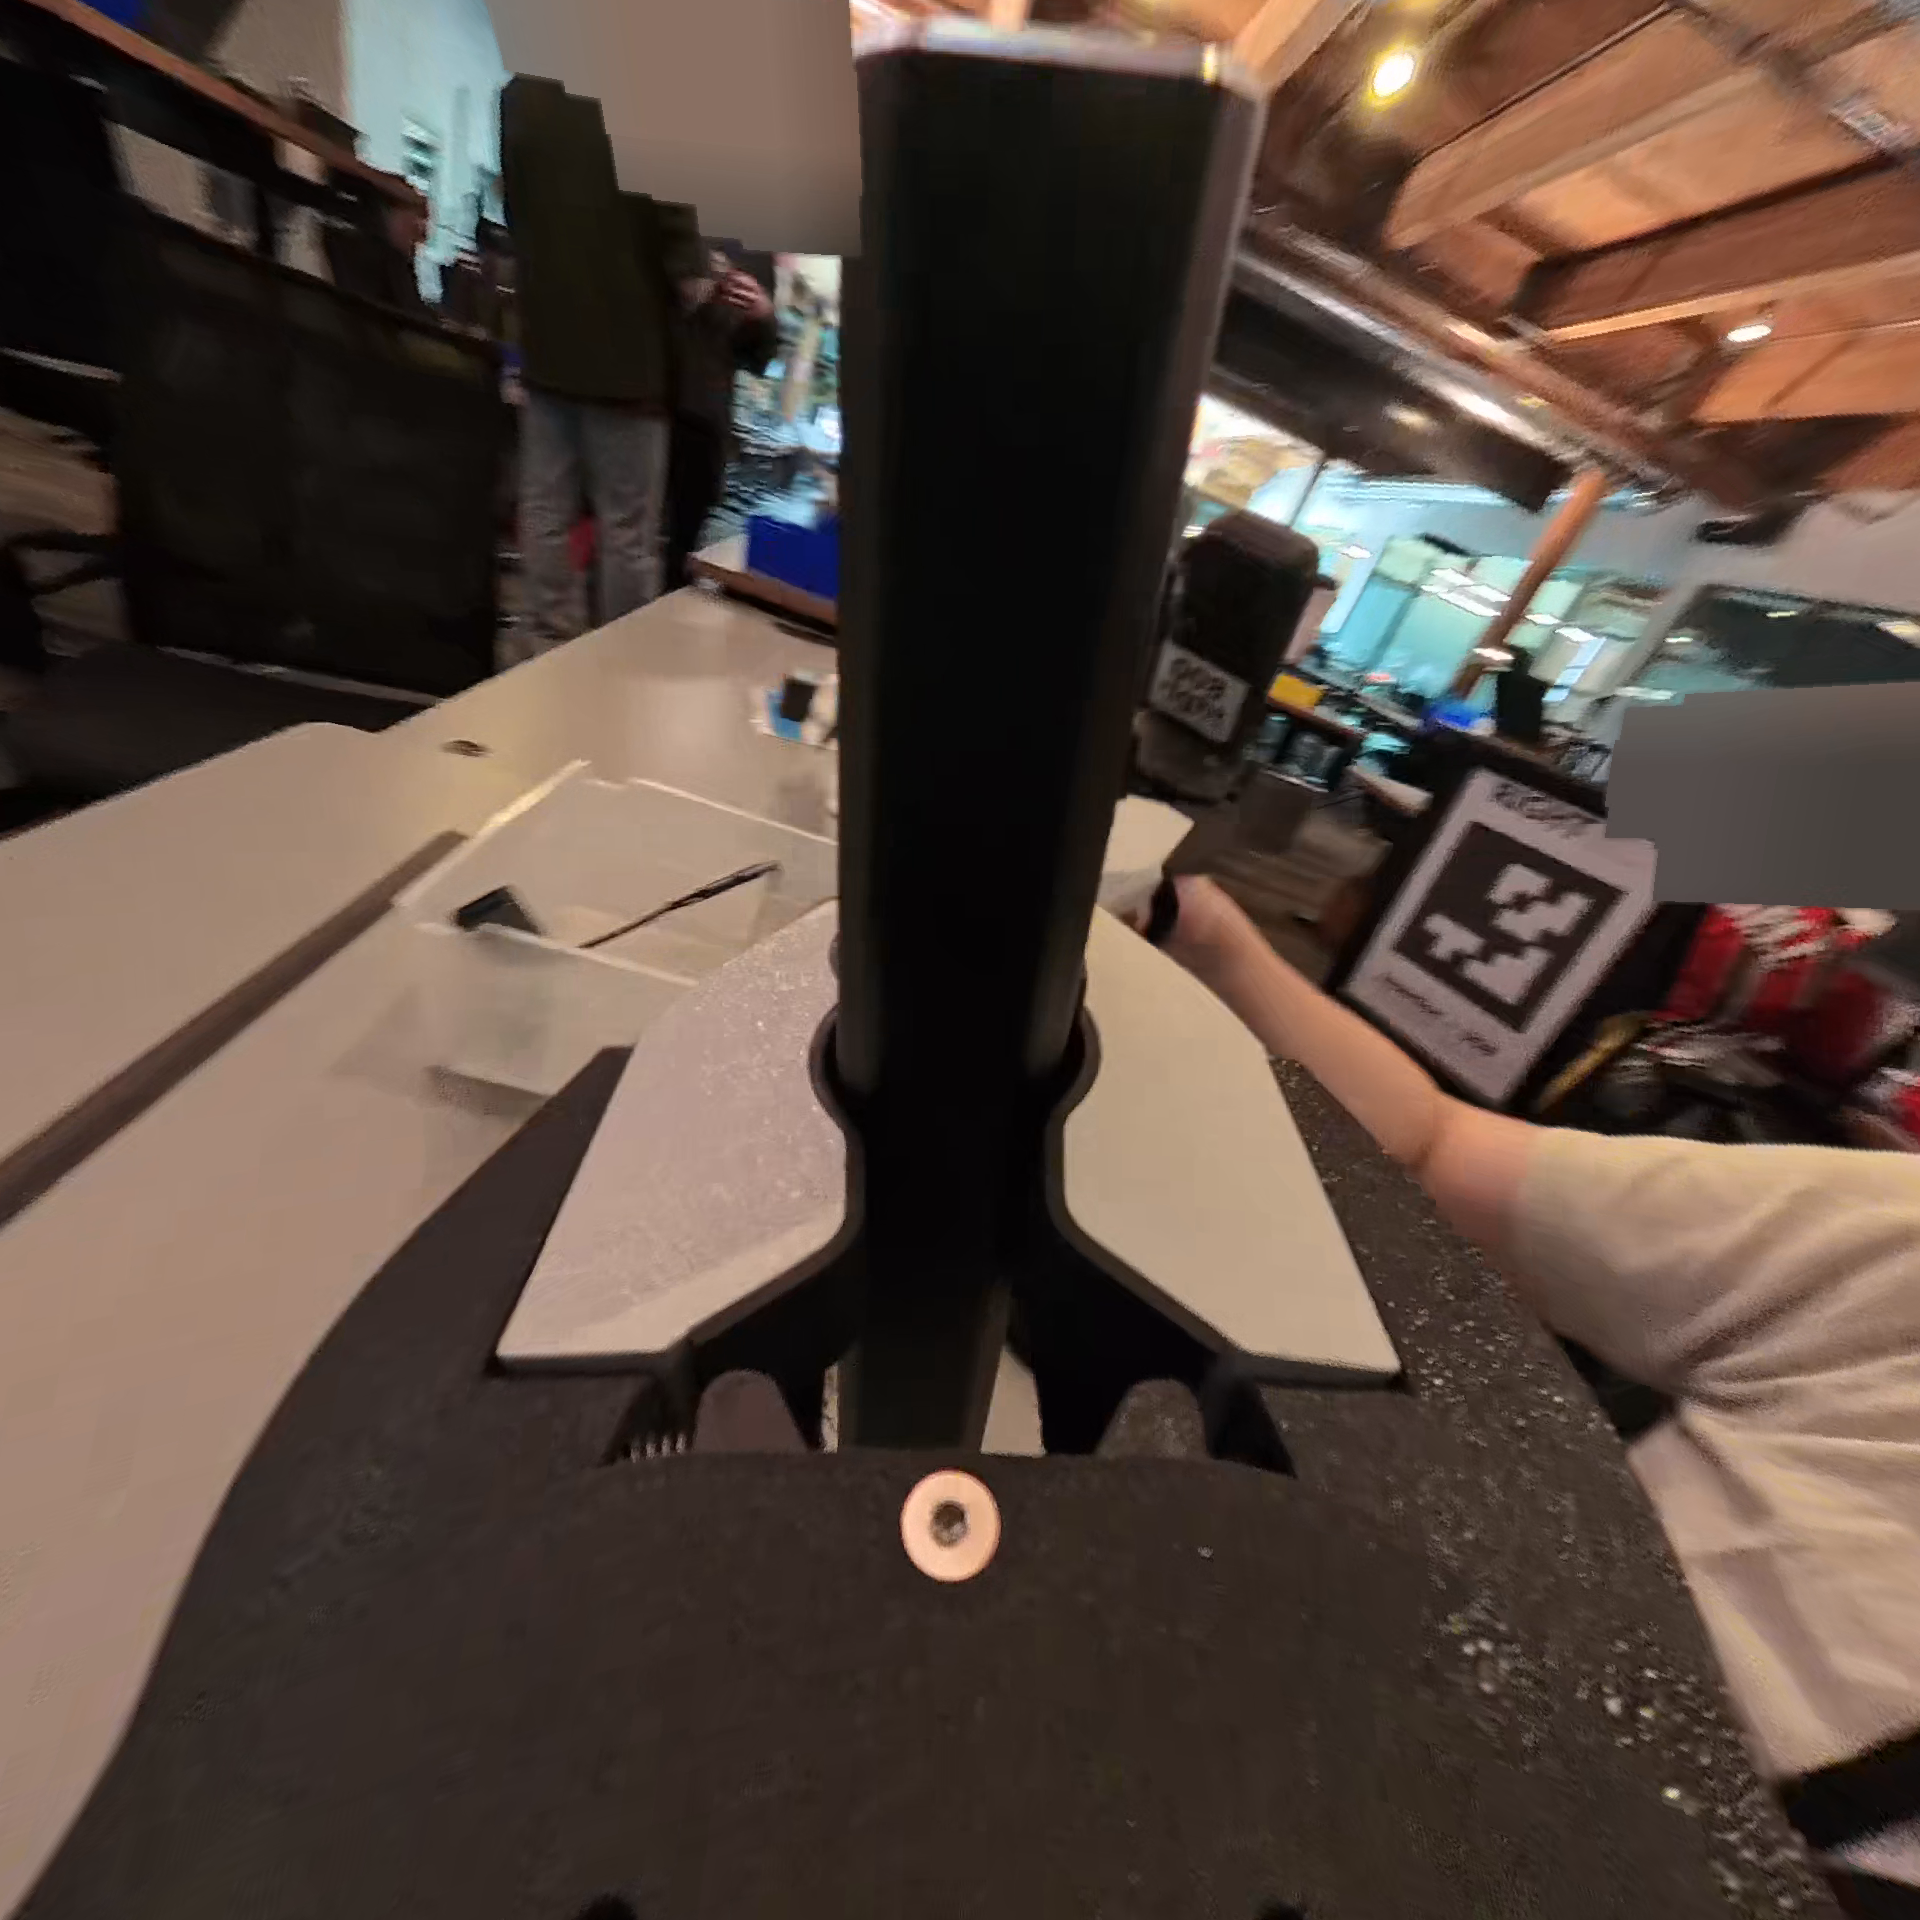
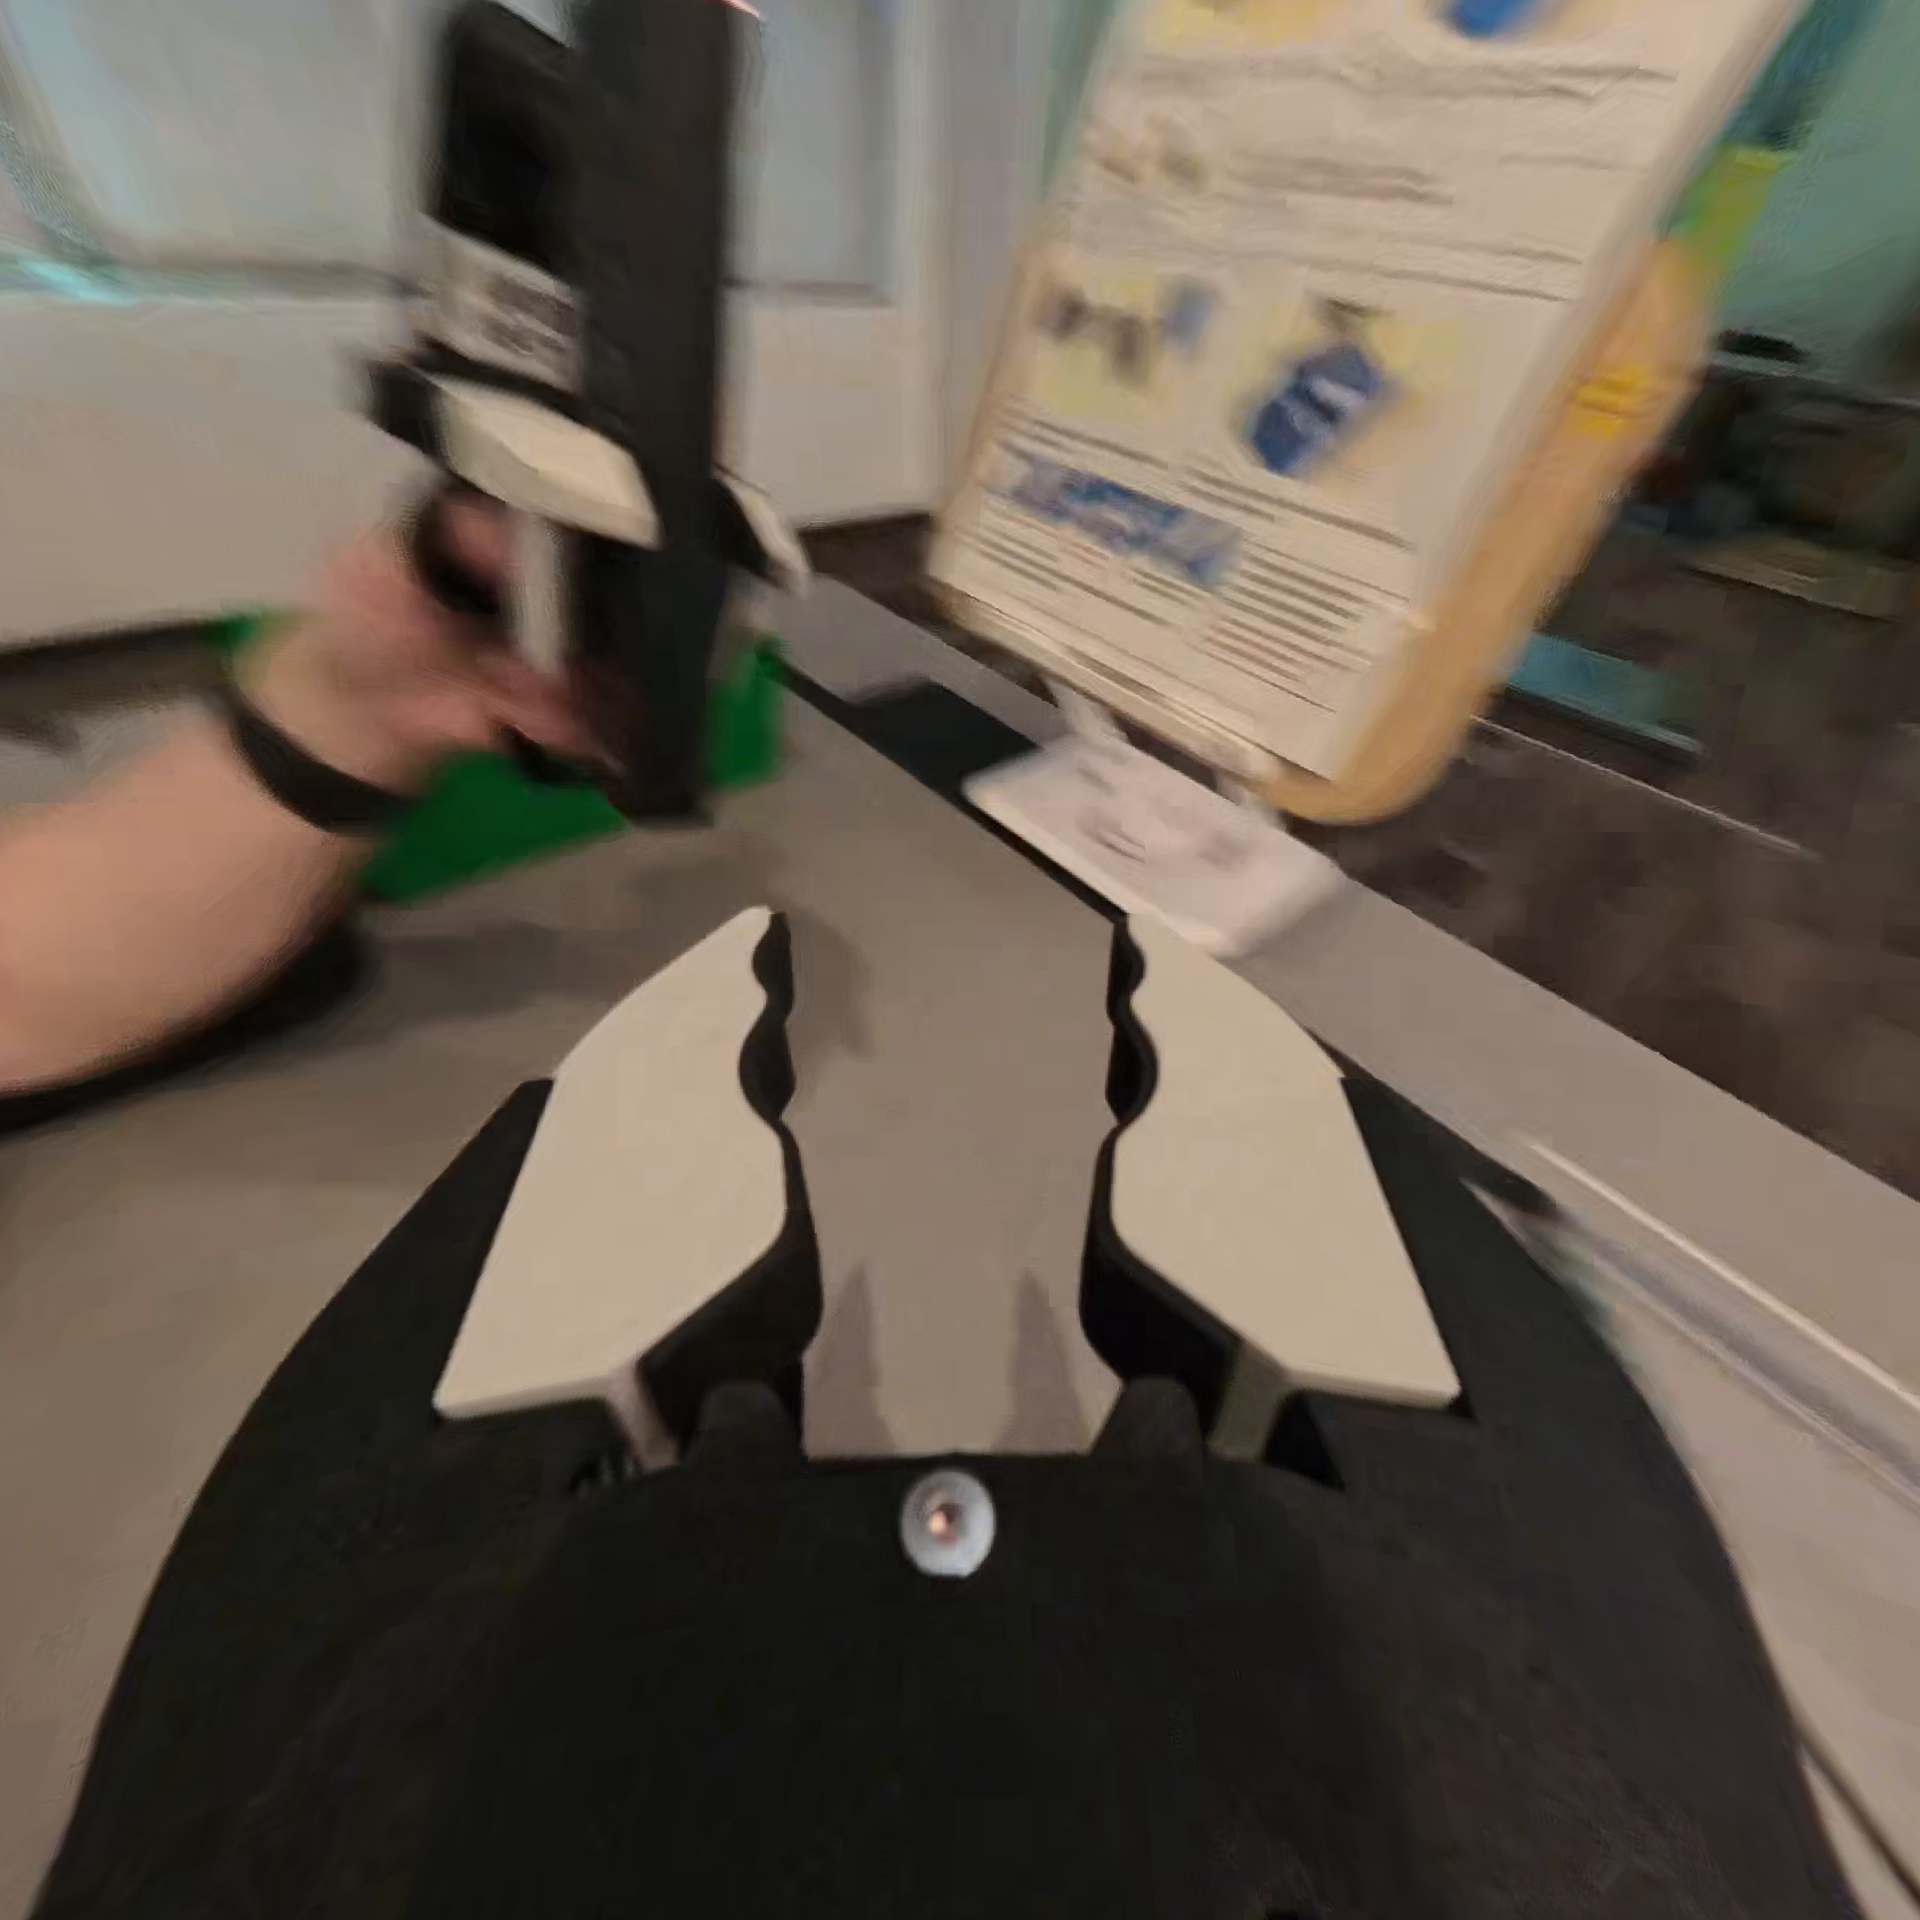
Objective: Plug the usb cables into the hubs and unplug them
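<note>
My left gripper [image 1: 958, 940] is shut on a long black rectangular USB hub [image 1: 1039, 520], which sticks straight out between its pale fingers [image 1: 717, 1143]. In the right wrist view the same hub [image 2: 649, 416] stands upright at the upper left, held by the left gripper and a hand [image 2: 395, 665] above the grey table [image 2: 935, 831]. My right gripper [image 2: 948, 925] is open and empty, low over the table. A thin black cable [image 1: 675, 904] and a small black piece [image 1: 499, 909] lie in a clear tray [image 1: 582, 935].
A blurred printed sign [image 2: 1299, 364] on a white stand sits at the table's far edge. A green object [image 2: 488, 810] lies behind the hand. A forearm [image 1: 1351, 1049] and a black-and-white marker card [image 1: 1496, 935] are to the right. People [image 1: 592, 364] stand beyond the table.
</note>
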Demonstrator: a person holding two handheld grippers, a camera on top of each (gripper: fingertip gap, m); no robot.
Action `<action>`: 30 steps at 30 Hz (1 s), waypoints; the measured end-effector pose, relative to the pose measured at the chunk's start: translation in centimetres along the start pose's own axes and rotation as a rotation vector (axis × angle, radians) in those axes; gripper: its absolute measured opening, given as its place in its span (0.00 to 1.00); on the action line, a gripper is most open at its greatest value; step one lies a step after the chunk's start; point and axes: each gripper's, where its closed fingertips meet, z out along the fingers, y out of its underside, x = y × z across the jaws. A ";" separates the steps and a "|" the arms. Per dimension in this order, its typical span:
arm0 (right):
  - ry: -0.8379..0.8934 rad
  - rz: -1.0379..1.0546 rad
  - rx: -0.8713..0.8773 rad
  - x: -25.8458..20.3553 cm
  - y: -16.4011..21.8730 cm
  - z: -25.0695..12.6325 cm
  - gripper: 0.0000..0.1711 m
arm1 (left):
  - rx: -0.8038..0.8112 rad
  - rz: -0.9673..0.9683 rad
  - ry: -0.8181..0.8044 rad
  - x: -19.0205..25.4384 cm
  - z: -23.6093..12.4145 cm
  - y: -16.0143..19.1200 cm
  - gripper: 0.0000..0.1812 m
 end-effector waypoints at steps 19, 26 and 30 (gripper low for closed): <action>-0.516 0.258 0.107 -11.0 1.3 9.5 0.28 | -0.103 -0.084 0.155 2.1 1.4 1.9 0.17; -0.450 0.212 0.133 -10.8 0.7 8.9 0.16 | -0.146 -0.145 0.221 3.1 1.6 2.4 0.39; -0.307 0.147 0.136 -6.0 -1.7 4.6 0.16 | -0.088 -0.059 0.096 1.8 -0.9 0.3 0.35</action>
